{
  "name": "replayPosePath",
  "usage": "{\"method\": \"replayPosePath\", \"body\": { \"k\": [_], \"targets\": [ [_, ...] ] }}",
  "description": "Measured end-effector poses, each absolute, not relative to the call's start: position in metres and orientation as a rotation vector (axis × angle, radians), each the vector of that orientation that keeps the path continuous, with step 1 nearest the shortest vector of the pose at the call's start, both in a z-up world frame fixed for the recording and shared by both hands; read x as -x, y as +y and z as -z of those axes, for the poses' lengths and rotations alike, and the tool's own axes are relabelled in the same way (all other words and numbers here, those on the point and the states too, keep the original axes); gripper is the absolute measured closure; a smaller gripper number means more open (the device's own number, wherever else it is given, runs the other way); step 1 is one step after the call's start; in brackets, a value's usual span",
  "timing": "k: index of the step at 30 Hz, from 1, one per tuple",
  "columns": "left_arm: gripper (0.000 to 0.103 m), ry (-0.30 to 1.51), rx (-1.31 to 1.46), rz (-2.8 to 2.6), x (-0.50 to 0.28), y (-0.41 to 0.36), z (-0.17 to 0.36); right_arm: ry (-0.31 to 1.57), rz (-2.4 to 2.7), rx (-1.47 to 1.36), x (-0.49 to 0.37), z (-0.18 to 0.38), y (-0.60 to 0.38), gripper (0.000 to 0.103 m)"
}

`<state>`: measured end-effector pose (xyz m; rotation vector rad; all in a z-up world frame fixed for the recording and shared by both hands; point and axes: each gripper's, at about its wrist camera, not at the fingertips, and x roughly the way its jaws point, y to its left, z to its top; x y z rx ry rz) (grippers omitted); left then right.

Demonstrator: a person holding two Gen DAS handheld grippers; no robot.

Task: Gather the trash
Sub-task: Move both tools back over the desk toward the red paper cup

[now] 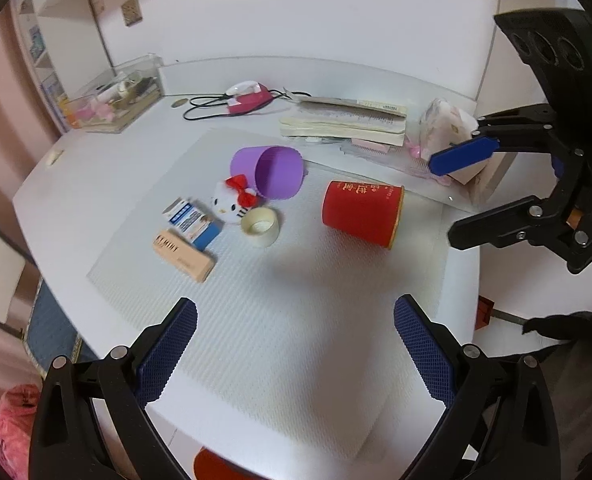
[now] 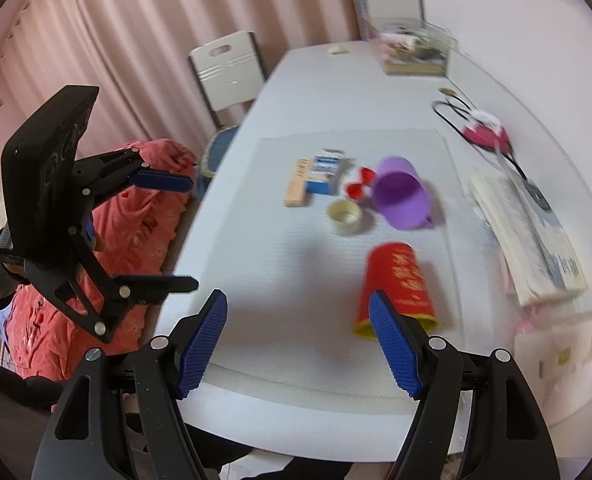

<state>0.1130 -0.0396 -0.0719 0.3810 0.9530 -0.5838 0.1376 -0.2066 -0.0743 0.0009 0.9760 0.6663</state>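
Approach step, nothing collected yet. Left gripper (image 1: 296, 344) spread wide, empty. Right gripper (image 2: 298, 344) likewise wide, empty. Tipped red paper cup with gold lettering (image 2: 396, 284) lying on white textured mat (image 2: 279, 264), just beyond right fingertips. Next: straddle cup, close.

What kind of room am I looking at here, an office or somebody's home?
Most likely a room in a home, perhaps a bedroom or study. Pink curtains hang behind a white desk, and personal things sit on it: a small plush cat, a purple cup and a stack of books.
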Motion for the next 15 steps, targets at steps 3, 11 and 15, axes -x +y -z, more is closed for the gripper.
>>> {"method": "replayPosePath", "body": {
  "k": [3, 11, 15],
  "targets": [
    [0.006, 0.976, -0.376, 0.589, -0.131, -0.045, 0.082, 0.999, -0.643, -0.021, -0.145, 0.088, -0.218, 0.030],
    [0.006, 1.016, -0.358, 0.592, -0.171, -0.053, 0.107, 1.038, -0.615, -0.003, -0.170, 0.122, -0.226, 0.030],
    [0.006, 1.037, -0.358, 0.598, -0.192, -0.058, 0.123, 1.052, -0.613, -0.003, -0.185, 0.135, -0.225, 0.028]
  ]
}}
